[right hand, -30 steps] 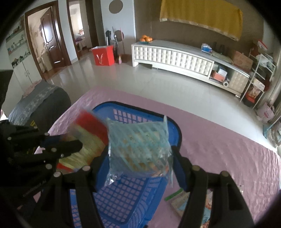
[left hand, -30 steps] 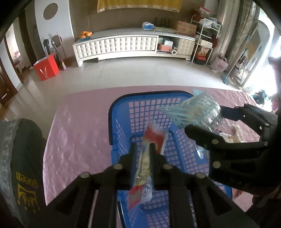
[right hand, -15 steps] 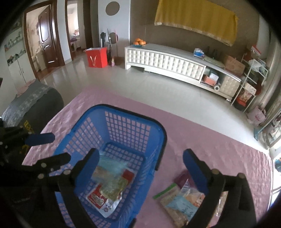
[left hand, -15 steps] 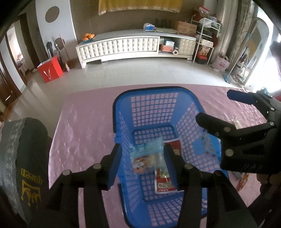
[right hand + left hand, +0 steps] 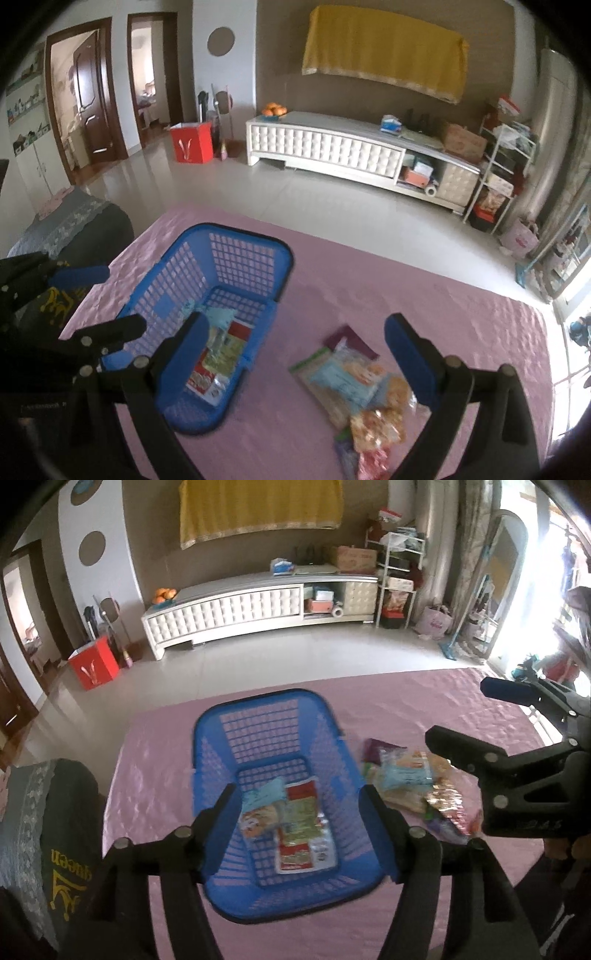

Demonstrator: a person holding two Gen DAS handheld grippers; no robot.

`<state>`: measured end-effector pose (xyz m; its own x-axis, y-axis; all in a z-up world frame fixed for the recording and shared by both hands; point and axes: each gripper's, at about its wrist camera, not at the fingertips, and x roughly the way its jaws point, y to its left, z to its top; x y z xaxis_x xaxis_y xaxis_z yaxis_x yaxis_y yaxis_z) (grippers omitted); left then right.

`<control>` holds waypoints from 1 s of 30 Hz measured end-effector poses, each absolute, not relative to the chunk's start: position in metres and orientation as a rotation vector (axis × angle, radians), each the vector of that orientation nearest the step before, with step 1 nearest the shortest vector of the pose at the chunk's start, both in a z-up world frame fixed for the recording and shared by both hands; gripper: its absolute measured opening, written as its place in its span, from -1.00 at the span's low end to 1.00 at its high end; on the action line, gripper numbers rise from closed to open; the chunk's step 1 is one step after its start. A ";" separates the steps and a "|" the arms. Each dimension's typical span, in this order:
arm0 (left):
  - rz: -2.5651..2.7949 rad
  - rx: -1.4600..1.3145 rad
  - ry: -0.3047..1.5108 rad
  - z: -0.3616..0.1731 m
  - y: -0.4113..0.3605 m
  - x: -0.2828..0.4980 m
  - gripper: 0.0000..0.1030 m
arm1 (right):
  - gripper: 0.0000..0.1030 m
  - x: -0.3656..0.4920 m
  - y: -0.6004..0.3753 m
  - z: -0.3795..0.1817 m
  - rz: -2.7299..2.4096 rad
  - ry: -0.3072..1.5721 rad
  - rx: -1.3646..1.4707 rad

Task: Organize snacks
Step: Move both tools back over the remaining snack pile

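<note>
Two packets lie in basket (image 5: 273, 738); loose snack pile (image 5: 365, 391) sits just right of it, under right hand-held gripper (image 5: 310, 354), nearer than left hand-held gripper (image 5: 299, 812). Both spread, empty, left's jaws just opened.

Two handheld tools hang side by side, both angled downward, each empty. The left tool (image 5: 299, 827) has just been opening, its blue-padded fingers (image 5: 218, 830) parted with nothing pressed between them. The right tool (image 5: 295, 354) stands spread wide, its fingers (image 5: 406, 354) far apart, seen again at the right edge of the left wrist view.
</note>
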<state>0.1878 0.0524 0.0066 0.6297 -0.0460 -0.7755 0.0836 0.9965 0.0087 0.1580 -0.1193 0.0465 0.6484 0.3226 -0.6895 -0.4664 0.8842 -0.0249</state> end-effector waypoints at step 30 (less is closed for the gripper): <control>-0.190 0.032 1.088 -0.102 -0.113 0.240 0.42 | 0.90 0.165 -0.283 -0.068 0.295 0.943 -0.132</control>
